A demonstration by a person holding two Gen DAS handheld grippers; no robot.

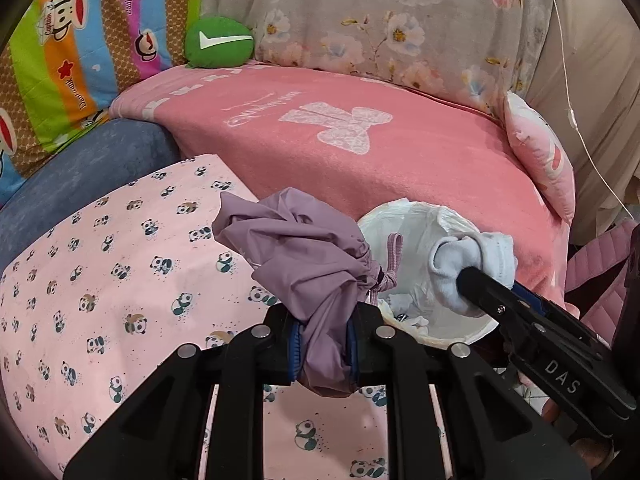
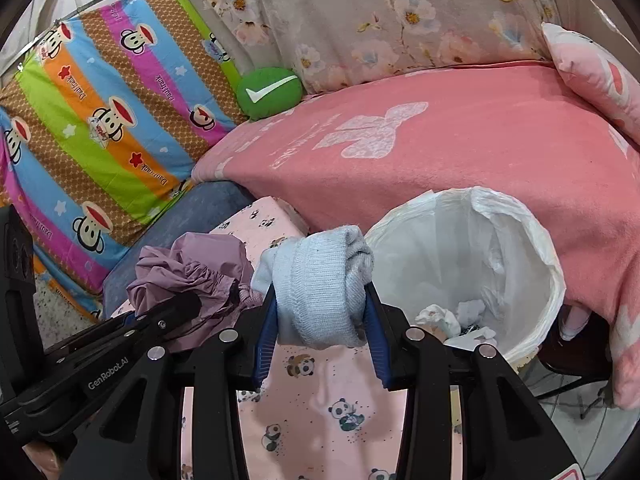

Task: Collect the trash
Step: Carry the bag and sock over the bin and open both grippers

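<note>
My left gripper is shut on a crumpled purple drawstring pouch and holds it above the panda-print sheet, just left of the bin. My right gripper is shut on a rolled pale-blue sock and holds it beside the bin's left rim. In the left wrist view the sock hangs over the bin opening. The bin is lined with a white plastic bag and has crumpled paper scraps at its bottom. The pouch also shows in the right wrist view.
A pink blanket covers the sofa seat behind the bin. A panda-print pink sheet lies under both grippers. A green ball, a striped monkey-print cushion, a floral cover and a pink pillow sit behind.
</note>
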